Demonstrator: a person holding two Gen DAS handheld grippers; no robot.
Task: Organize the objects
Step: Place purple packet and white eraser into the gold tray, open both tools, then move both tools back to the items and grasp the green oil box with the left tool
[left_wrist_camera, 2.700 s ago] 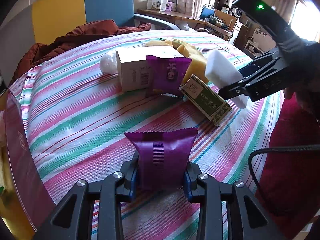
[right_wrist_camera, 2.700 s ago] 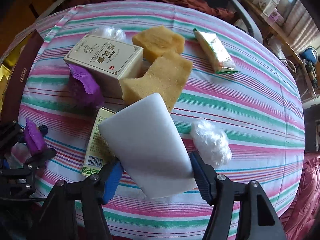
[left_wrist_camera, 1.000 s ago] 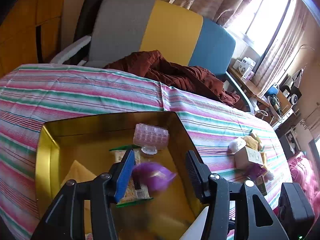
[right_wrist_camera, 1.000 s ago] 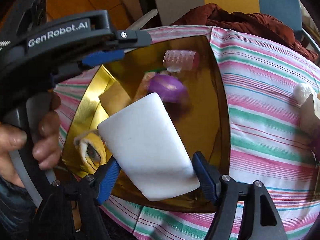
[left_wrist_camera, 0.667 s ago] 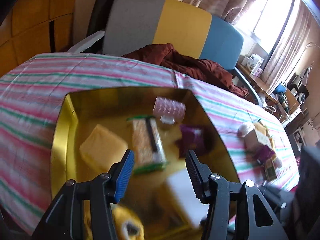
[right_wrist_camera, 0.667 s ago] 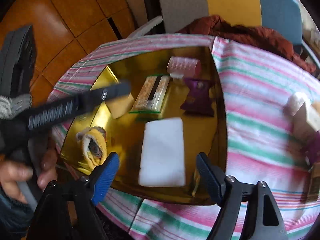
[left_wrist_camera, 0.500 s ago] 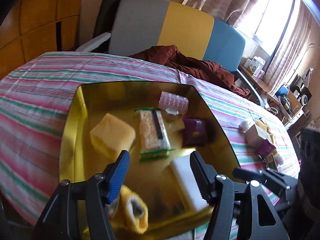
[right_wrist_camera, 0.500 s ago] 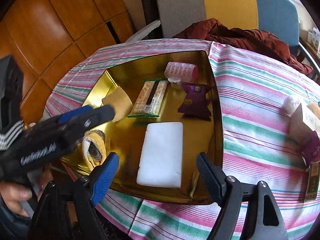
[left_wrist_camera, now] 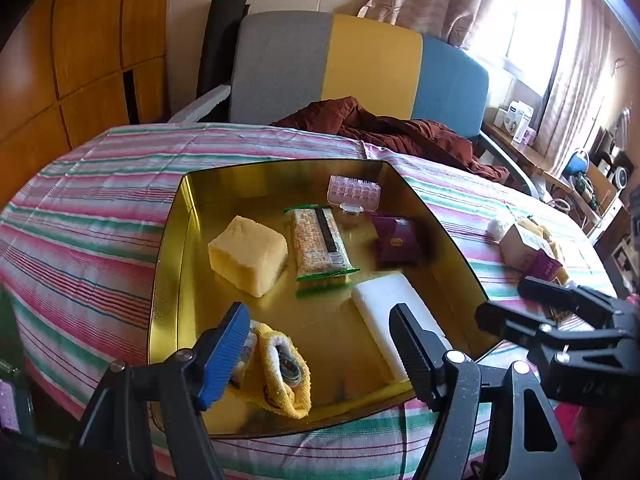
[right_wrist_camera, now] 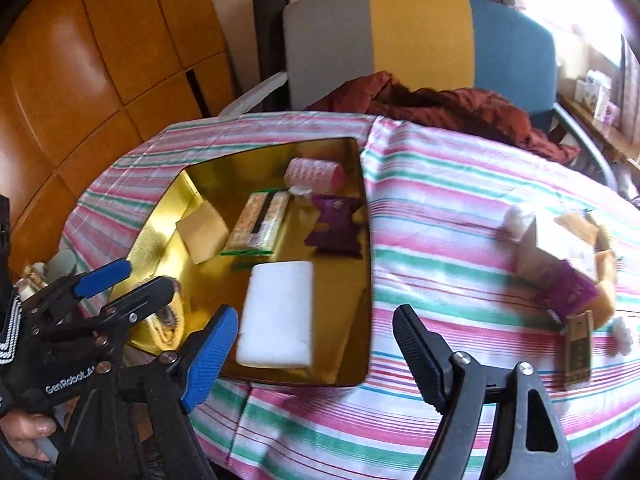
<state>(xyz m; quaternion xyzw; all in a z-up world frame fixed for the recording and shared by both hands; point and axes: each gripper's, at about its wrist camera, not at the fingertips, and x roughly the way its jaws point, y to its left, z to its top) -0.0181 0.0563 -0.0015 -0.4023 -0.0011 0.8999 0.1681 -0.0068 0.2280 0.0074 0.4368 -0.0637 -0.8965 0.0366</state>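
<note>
Six things lie in the gold tray (left_wrist_camera: pixel 172 240) at the near left of the striped desk (left_wrist_camera: pixel 100 184): a yellow sponge (left_wrist_camera: pixel 248 255), a cracker packet (left_wrist_camera: pixel 320 245), a pink studded case (left_wrist_camera: pixel 354 193) at the far wall, a purple sachet (left_wrist_camera: pixel 396 240), a white foam block (left_wrist_camera: pixel 396 320) at the near right, and a rolled yellow cloth (left_wrist_camera: pixel 280 372) at the near rim. Well apart, on the far right of the desk, a small heap remains: a cream box (right_wrist_camera: pixel 556 252), a second purple sachet (right_wrist_camera: pixel 568 292), yellow sponges (right_wrist_camera: pixel 576 224), white wads (right_wrist_camera: pixel 516 216) and a green carton (right_wrist_camera: pixel 578 352). A brown garment (left_wrist_camera: pixel 392 128) lies on the chair behind.

The left gripper (left_wrist_camera: pixel 320 344) hangs over the tray's near edge, its fingers released and just now spreading, nothing between them. The right gripper (right_wrist_camera: pixel 316 344) hangs above the tray's near right corner, fingers likewise released and empty; the foam block lies flat in the tray beyond them, untouched.
</note>
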